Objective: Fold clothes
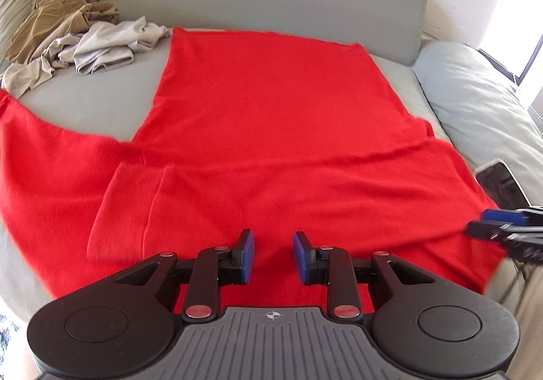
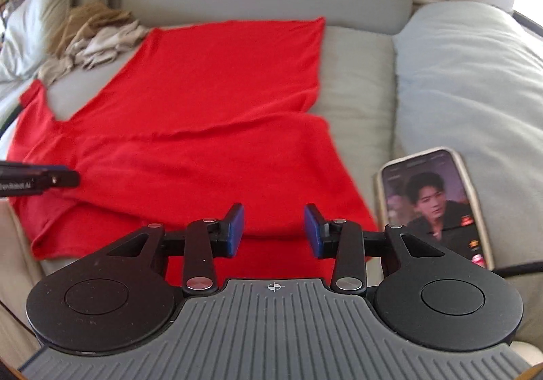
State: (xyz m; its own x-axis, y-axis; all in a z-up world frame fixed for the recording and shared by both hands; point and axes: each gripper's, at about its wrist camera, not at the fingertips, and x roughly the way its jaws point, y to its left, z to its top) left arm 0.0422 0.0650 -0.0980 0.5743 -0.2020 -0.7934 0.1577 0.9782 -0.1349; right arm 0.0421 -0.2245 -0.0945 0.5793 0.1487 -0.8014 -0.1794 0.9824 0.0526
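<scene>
Bright daylight w/ blown-out window (image 1: 516, 40) glare at right, fisheye edge warp, slight motion blur.

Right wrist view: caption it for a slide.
Open right tool above a red garment spread on a grey sofa, phone alongside.

Grey sofa seat (image 2: 356, 84) carrying a red garment (image 2: 210, 81) lying spread flat, one sleeve trailing off to the left. Crumpled beige clothes (image 1: 101, 43) sitting heaped at the far left corner. Phone (image 2: 434, 203) resting face-up just beside the garment's right edge, against a pale cushion (image 2: 475, 81).
</scene>
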